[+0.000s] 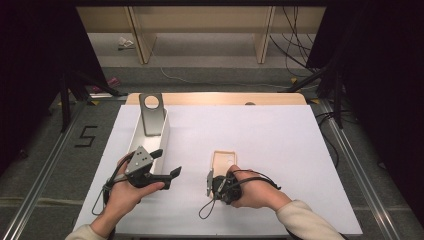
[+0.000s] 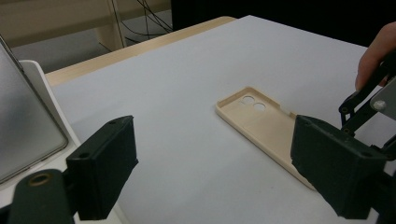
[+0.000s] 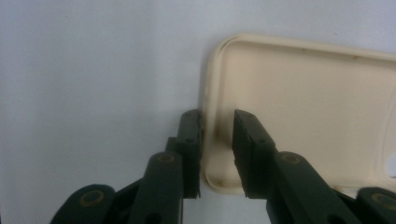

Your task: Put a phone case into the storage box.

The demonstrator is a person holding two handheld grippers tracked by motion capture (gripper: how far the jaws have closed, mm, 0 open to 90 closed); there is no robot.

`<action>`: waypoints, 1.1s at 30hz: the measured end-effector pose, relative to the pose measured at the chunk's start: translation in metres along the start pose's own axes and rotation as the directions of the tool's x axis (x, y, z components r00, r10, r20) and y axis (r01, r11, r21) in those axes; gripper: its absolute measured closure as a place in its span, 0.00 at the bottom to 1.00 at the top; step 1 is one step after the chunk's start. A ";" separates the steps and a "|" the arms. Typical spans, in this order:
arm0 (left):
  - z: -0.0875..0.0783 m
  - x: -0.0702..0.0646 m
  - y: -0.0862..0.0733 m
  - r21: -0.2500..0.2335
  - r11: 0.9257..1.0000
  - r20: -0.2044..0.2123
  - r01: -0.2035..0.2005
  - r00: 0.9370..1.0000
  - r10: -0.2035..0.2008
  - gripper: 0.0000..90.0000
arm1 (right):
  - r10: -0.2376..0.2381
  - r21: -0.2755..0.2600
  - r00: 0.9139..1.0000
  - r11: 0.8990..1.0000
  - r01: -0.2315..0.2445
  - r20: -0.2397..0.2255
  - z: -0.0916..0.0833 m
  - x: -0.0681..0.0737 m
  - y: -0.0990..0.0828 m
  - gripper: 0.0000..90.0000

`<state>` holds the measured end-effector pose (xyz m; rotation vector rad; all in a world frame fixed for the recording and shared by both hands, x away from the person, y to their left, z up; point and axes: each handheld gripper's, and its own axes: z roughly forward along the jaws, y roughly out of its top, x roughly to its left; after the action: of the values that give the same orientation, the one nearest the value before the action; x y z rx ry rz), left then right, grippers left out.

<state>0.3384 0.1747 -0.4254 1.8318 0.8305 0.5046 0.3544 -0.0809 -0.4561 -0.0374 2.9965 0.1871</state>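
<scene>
Right gripper [image 1: 212, 181]: held in the person's right hand [image 1: 255, 190] near the front edge of the surface [image 1: 280, 150], a little right of its middle, lying low and aimed at the near end of the phone case.
Right fingers [image 3: 191, 154]: narrowly apart, straddling one side wall of the case; one finger sits outside the rim, touching or almost touching it, the other stands inside the tray with a thin gap to the wall, so the wall lies between them but is not yet pinched from both sides.
Phone case [image 1: 223, 160]: a cream, open shell lying flat with its hollow side up, near the middle of the surface toward the front edge; two round camera holes at its far end in the left gripper view [image 2: 261, 122].
Left gripper [image 1: 162, 165]: held in the left hand [image 1: 125, 192] near the front left corner of the surface, beside the near end of the white tray.
Left fingers [image 2: 107, 163]: spread wide, nothing between them, touching nothing; the case shows in the gap farther off.
White tray [image 1: 165, 137]: a long box along the left edge of the surface, with a grey plate [image 1: 151, 117] with a round hole leaning at its far end.
</scene>
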 end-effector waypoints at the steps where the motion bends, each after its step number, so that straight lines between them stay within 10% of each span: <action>1: 0.000 0.000 0.000 0.001 1.000 0.000 -0.002 1.000 0.002 0.16 | -0.006 -0.001 1.000 1.000 0.006 0.004 0.000 0.001 0.001 0.84; 33: 0.000 0.000 -0.001 0.001 1.000 0.007 0.006 1.000 -0.006 0.16 | -0.002 -0.023 1.000 1.000 0.002 -0.028 -0.002 0.003 -0.003 0.97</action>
<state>0.3383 0.1744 -0.4263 1.8308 0.8310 0.4934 0.3517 -0.0841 -0.4550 -0.0459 3.0227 0.2221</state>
